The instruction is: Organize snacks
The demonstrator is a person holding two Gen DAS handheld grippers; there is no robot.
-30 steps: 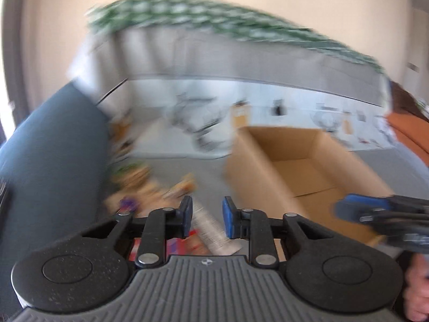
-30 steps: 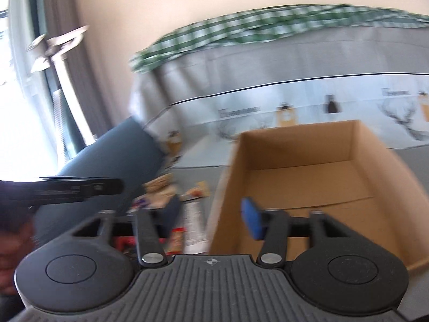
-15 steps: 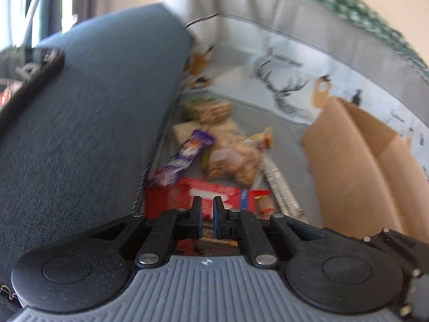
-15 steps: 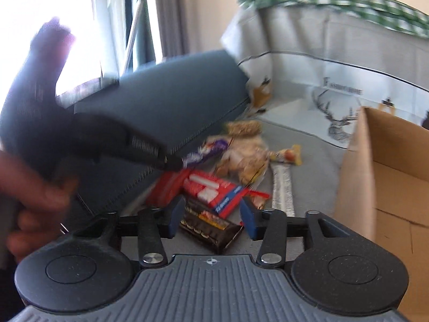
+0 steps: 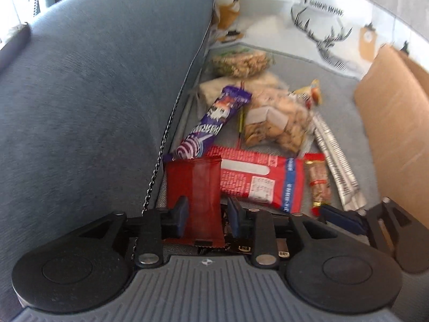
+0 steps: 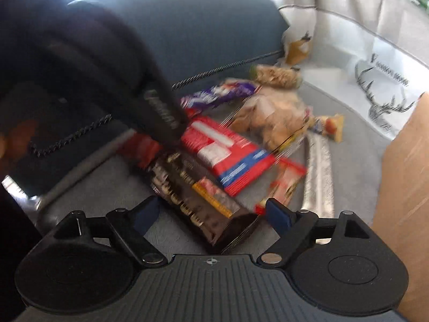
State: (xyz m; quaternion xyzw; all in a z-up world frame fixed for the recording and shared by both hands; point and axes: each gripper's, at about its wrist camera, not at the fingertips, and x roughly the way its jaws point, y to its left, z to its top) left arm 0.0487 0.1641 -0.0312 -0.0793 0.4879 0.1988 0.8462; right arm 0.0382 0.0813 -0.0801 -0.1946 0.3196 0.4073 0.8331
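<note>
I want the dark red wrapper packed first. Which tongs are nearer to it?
Left. The left tongs straddle the dark red wrapper. The right tongs are off to its right, open around the black snack bar.

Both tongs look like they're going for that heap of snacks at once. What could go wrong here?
1. The left tongs straddle the dark red wrapper, which overlaps the red packet; closing may drag both.
2. The right tongs frame the black bar, whose far end lies under the left tongs, so the two could bump.
3. The pile sits tight against the blue cushion, so a nudged snack may slip into the gap.
</note>
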